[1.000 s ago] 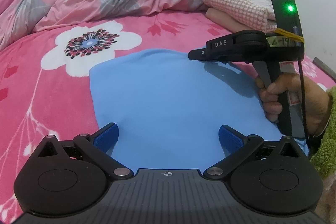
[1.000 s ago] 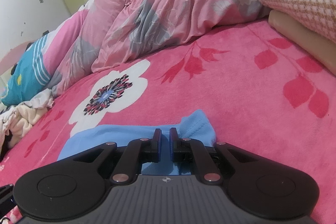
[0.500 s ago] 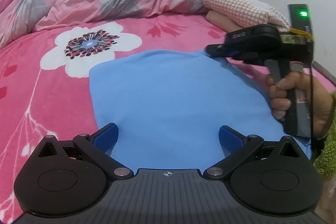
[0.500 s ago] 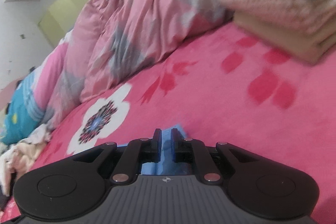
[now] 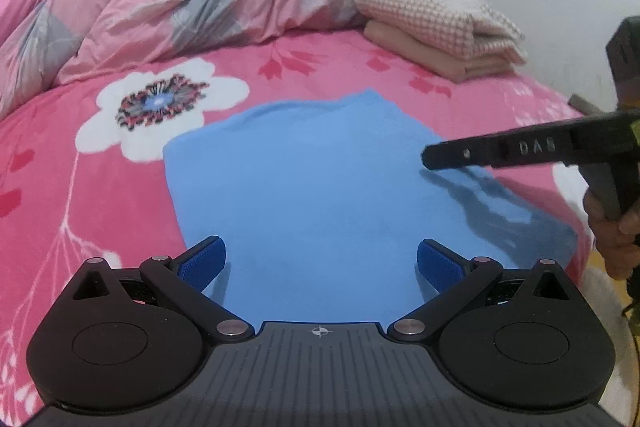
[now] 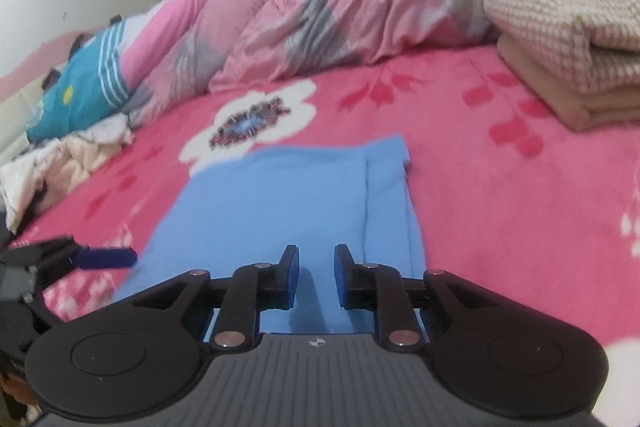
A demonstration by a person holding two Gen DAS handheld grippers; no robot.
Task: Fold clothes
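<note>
On the far left of the right wrist view there's a heap of clothes (image 6: 60, 131) at the bed's edge, then the pink and grey quilt (image 6: 320, 7) bunched along the back. The left gripper (image 5: 320, 259) hangs low over the near edge of the blue garment (image 5: 320, 187), blue pads spread wide, holding nothing. That garment lies flat in the middle of the pink flowered blanket (image 5: 80, 167), one side folded in along a straight crease. Moving right, the right gripper (image 6: 316, 275) hovers above the cloth, jaws parted by a narrow gap and empty, a hand (image 5: 616, 227) on its grip. Far right, folded blankets (image 5: 436, 27) sit stacked, well apart from the garment.
</note>
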